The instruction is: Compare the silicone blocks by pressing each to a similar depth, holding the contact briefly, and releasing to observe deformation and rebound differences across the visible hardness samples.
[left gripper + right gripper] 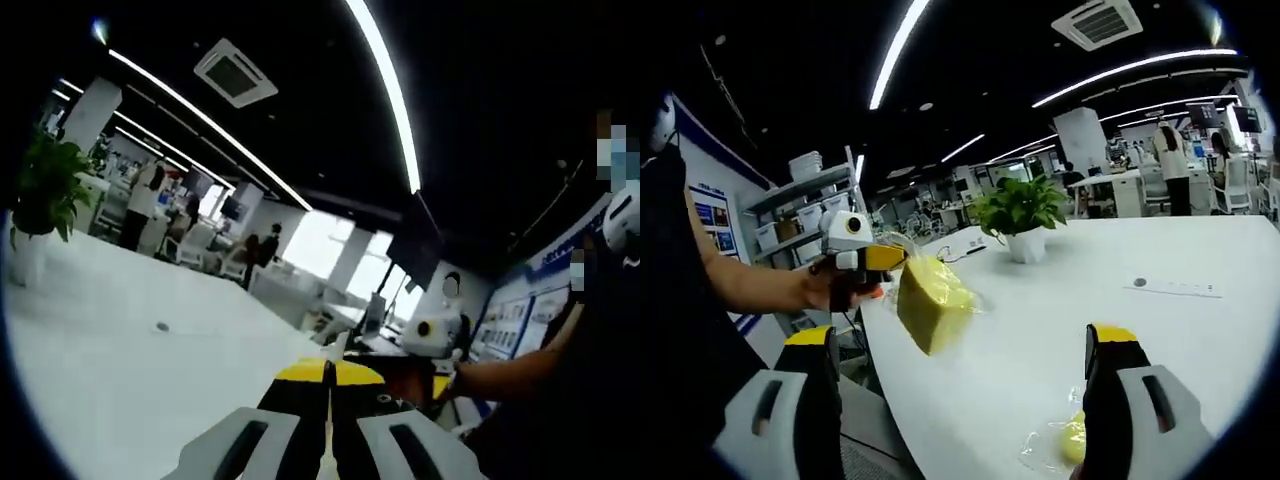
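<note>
A yellow silicone block (932, 300) in clear plastic wrap hangs in the air over the near edge of the white table (1160, 340). My left gripper (883, 259), held by a person's hand, is shut on the block's upper corner. In the left gripper view its yellow-tipped jaws (328, 375) are pressed together, and the right gripper (435, 335) shows beyond them in a hand. My right gripper (960, 345) stands open, jaws wide apart, with nothing between them. A second, yellow-green wrapped sample (1068, 440) lies on the table by the right jaw.
A potted plant (1020, 212) stands on the table behind the block, also seen as a plant (45, 185) at far left. A flat socket strip (1175, 287) sits in the tabletop. Shelves with boxes (800, 205) and people at desks (1170, 165) fill the background.
</note>
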A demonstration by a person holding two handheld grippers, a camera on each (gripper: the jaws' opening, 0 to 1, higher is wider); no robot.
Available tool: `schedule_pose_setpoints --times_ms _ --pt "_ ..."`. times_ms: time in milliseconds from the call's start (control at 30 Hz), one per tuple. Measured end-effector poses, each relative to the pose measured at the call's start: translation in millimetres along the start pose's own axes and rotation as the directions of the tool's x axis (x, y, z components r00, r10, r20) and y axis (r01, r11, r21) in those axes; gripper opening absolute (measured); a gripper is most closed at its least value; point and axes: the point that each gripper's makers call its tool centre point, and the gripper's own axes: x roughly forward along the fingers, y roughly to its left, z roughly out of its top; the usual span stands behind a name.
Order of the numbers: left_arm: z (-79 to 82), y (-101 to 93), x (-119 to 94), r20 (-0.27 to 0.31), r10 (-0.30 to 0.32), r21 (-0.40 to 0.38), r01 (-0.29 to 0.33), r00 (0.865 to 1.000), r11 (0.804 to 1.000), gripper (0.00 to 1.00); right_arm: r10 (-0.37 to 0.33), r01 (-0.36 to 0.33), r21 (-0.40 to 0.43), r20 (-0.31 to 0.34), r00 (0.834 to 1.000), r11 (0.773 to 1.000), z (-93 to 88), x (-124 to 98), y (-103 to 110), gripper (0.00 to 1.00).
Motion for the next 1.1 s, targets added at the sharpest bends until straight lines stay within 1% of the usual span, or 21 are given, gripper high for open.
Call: schedule_pose_setpoints --times_ms 33,67,133,233,267,333,433,533,567,600,633,667,700,733,767,800,833,900,967,1000,1100 --pt "0.2 -3.1 0.7 0.002 -0.015 -0.005 0.015 1.0 1.0 0.0 0.004 -0.004 0.006 0.008 1.0 1.0 0.8 1.6 -0.1 0.96" --pt "0.0 -3.8 1.4 0.002 -0.015 -0.01 0.015 1.0 1.0 0.0 -0.001 0.001 -0.001 0.009 1.0 1.0 1.1 2.6 -1.3 0.96" --pt "-3.6 -6.4 3.4 -0.017 -0.025 0.0 0.025 1.0 1.0 0.0 -0.011 0.011 -0.015 0.001 1.0 1.0 0.7 7.4 -2.1 0.96" --pt "-3.2 -11.4 4.7 -0.012 -0.04 -0.013 0.04 0.999 0.999 0.0 -0.007 0.007 -0.006 0.004 1.0 1.0 1.9 11.3 -1.0 0.96" --pt "-1.6 -13.3 5.5 -0.004 -0.045 -0.022 0.045 0.999 0.999 0.0 -0.006 0.006 -0.016 -0.006 1.0 1.0 0.3 13.4 0.1 0.96" --pt "2.6 -19.6 7.7 0.007 -0.065 -0.03 0.065 0.998 0.997 0.0 0.006 -0.006 -0.013 -0.006 1.0 1.0 0.1 15.6 2.5 0.96" --pt "9.2 -28.3 11.3 0.019 -0.093 -0.036 0.094 0.995 0.995 0.0 0.028 -0.028 -0.023 0.007 1.0 0.999 1.7 19.5 7.1 0.91" --pt "16.4 -37.3 14.1 0.042 -0.127 -0.043 0.129 0.991 0.991 0.0 0.049 -0.048 -0.012 0.03 0.998 0.999 5.0 24.1 11.3 0.89" --pt "17.7 -39.5 15.5 0.047 -0.135 -0.041 0.137 0.99 0.99 0.0 0.08 -0.08 -0.002 0.039 0.996 0.997 6.9 25.5 17.7 0.86" --pt "17.7 -40.1 15.9 0.046 -0.138 -0.04 0.14 0.989 0.989 0.0 0.118 -0.119 0.01 0.042 0.992 0.993 7.5 25.9 25.7 0.78" --pt "16.5 -43.1 16.8 0.039 -0.155 -0.047 0.156 0.987 0.987 0.0 0.113 -0.113 -0.004 0.039 0.993 0.994 8.1 26.7 25.7 0.73" --pt "15.9 -44.4 17.2 0.038 -0.161 -0.049 0.163 0.986 0.985 0.0 0.116 -0.115 -0.019 0.037 0.993 0.993 7.9 28.0 27.3 0.72" --pt "15.0 -45.4 17.8 0.035 -0.164 -0.048 0.165 0.986 0.985 0.0 0.117 -0.117 -0.022 0.031 0.993 0.993 7.3 29.3 28.2 0.74" --pt "14.0 -46.8 17.9 0.03 -0.17 -0.051 0.172 0.985 0.984 0.0 0.124 -0.123 -0.012 0.031 0.992 0.992 7.2 30.5 29.7 0.74" --pt "13.7 -48.4 17.5 0.032 -0.178 -0.055 0.179 0.984 0.982 0.0 0.131 -0.131 -0.011 0.031 0.991 0.991 7.0 30.4 31.0 0.71" --pt "13.7 -49.7 17.4 0.034 -0.184 -0.059 0.185 0.982 0.981 0.0 0.14 -0.139 -0.013 0.029 0.99 0.99 6.1 30.3 32.1 0.66" --pt "13.5 -51.9 17.2 0.035 -0.193 -0.065 0.195 0.981 0.979 0.0 0.145 -0.145 -0.013 0.031 0.989 0.989 6.1 30.3 32.9 0.62" --pt "13.2 -53.2 17.1 0.035 -0.198 -0.065 0.2 0.98 0.978 0.0 0.153 -0.153 -0.012 0.036 0.988 0.988 6.9 30.3 34.8 0.58" --pt "12.6 -55.3 16.7 0.034 -0.205 -0.065 0.207 0.978 0.976 0.0 0.185 -0.188 0.039 0.07 0.98 0.981 11.3 29.9 40.2 0.55" --pt "12.6 -55.5 16.4 0.033 -0.205 -0.066 0.207 0.978 0.976 0.0 0.208 -0.215 0.066 0.099 0.973 0.974 15.7 28.3 43.7 0.51" --pt "15.7 -55.4 15.3 0.048 -0.205 -0.071 0.208 0.978 0.975 0.0 0.227 -0.233 0.053 0.098 0.969 0.971 17.3 26.4 47.0 0.37"
